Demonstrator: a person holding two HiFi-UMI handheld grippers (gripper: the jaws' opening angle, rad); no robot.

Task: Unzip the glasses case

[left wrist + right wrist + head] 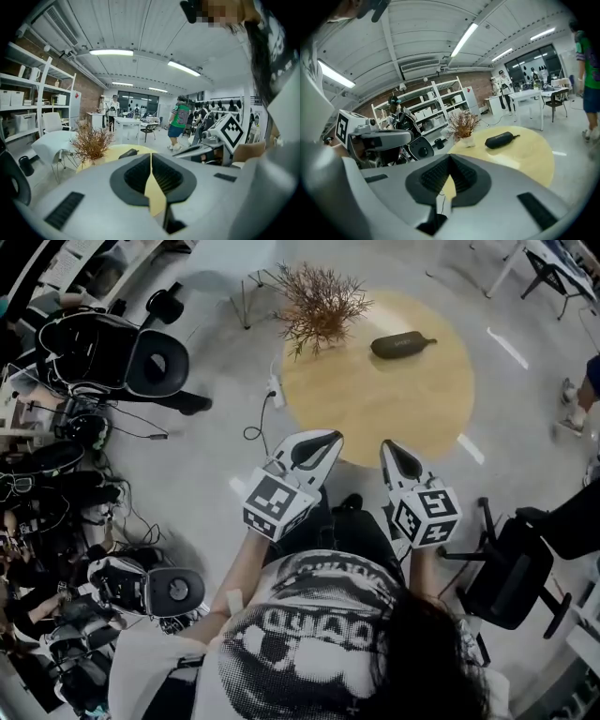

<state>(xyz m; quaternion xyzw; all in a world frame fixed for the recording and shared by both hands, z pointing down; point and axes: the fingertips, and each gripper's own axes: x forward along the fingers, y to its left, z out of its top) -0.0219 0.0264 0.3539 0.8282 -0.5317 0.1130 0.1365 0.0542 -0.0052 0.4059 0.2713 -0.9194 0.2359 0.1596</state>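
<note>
**Glasses case (403, 344) lies at 12 o'clock, well beyond two closed grippers**

The dark case rests on the far half of the round yellow table (375, 418). It looks zipped shut, so whatever is inside is hidden. In the head view its long axis runs from 9 to 3 o'clock, with a small tab at the 3 o'clock end; whether that is the zip pull is too small to tell.

The right gripper (387, 444) hovers by the table's near rim with the case straight ahead at 12 o'clock. From the left gripper (332, 435) the case lies toward 1 o'clock, so the right hand looks the nearer. Both pairs of jaws are pressed together with nothing between them.

A pot of dried twigs (319, 306) stands at 10 o'clock from the case, apart from it. The coming move is probably a forward reach across the table.
</note>
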